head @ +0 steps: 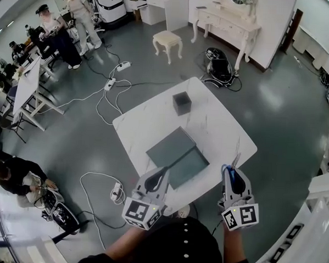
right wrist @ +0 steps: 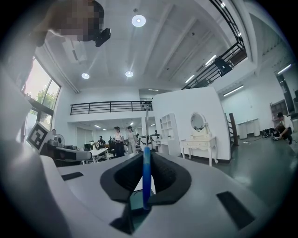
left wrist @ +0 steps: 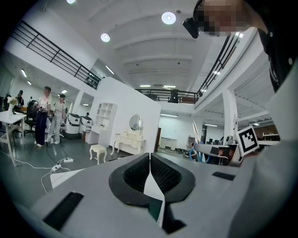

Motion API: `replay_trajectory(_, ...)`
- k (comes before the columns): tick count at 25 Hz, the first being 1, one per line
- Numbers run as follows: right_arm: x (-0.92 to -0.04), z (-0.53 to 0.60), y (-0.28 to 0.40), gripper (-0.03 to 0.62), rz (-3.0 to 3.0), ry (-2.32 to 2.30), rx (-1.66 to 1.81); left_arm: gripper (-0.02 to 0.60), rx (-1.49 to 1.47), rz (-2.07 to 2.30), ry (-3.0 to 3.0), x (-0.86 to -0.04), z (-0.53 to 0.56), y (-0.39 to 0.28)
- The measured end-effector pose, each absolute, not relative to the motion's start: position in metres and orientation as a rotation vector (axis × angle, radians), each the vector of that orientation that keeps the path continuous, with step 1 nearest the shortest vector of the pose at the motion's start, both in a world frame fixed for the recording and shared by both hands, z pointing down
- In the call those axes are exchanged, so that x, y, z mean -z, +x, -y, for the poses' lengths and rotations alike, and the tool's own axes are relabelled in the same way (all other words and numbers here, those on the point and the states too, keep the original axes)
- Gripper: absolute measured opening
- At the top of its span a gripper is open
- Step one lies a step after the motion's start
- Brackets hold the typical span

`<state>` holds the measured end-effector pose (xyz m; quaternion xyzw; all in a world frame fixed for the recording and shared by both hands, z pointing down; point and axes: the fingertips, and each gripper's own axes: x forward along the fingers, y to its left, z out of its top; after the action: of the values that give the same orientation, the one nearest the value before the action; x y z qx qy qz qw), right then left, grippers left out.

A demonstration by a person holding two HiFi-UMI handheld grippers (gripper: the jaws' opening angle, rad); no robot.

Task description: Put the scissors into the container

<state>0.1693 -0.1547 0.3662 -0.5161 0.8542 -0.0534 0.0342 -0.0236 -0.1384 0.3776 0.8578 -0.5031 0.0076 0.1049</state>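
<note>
Where the white worktop (head: 220, 120) ends nearest the person, grips the scissors (head: 236, 160) in the right gripper (head: 232, 170), jaws drawn narrow on the blue handle, blades poking forward past the tips at the worktop's near edge. Shows, in the right gripper view, that handle standing on edge between the black pads (right wrist: 165, 175), touching both, with a thin metal blade rising above it. Carries the left gripper (head: 165, 170) alongside, well apart from the right one, jaws closed tip to tip on nothing, over the near side of a dark grey mat (head: 177, 151) lying mid-worktop. Places the container (head: 182, 103), a small dark box, upright on the far part of the worktop, beyond the mat and well apart from both grippers. Scissors not yet in it.
</note>
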Motion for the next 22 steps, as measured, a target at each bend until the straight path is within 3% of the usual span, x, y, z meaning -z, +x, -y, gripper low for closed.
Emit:
replay_trajectory(11, -0.393, 0.165, 0.147, 0.054, -2.619, -1.605, 0.277, 0.032, -0.069, 1.451, 2.51, -0.389, 0.136, -0.045)
replay_trajectory(22, -0.468, 0.19, 0.128, 0.054, -2.621, -1.58, 0.62, 0.032, -0.147, 1.39, 2.455, -0.418, 0.134, -0.045)
